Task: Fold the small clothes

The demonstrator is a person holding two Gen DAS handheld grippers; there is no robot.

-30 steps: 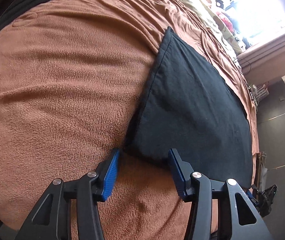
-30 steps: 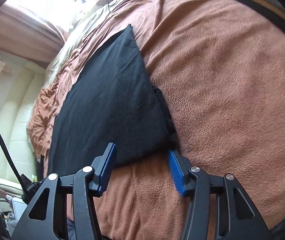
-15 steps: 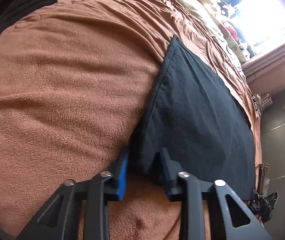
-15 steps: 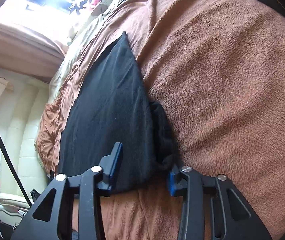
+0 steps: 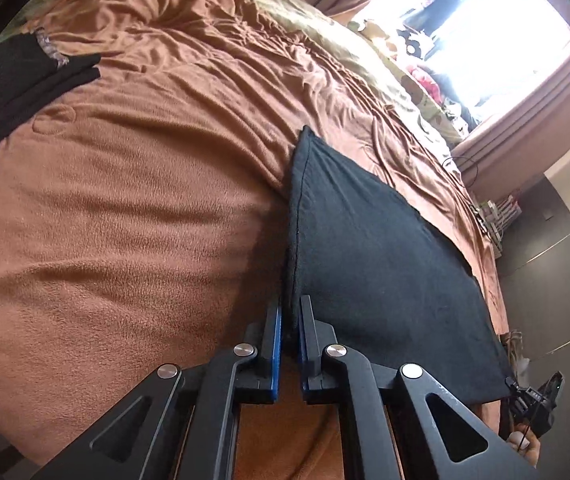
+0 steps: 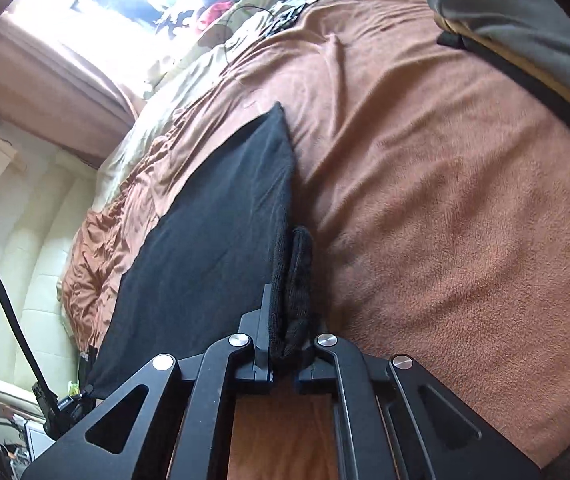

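Each unit, the left gripper (image 5: 291,312) and the right gripper (image 6: 285,320), is built from matte black linkage arms with triangular cut-outs, joined by round silver pivot screws. The left fingers (image 5: 275,344) carry blue pads on their inner faces. A black cable (image 6: 5,300) runs alongside the right unit.

left tongs (image 5: 291,320) — clamped on black cloth (image 5: 373,264) corner | brown blanket (image 5: 125,220)

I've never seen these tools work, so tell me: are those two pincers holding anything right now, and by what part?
Both grip the black cloth: the left gripper pinches its near left corner, the right gripper its near right corner, bunched.
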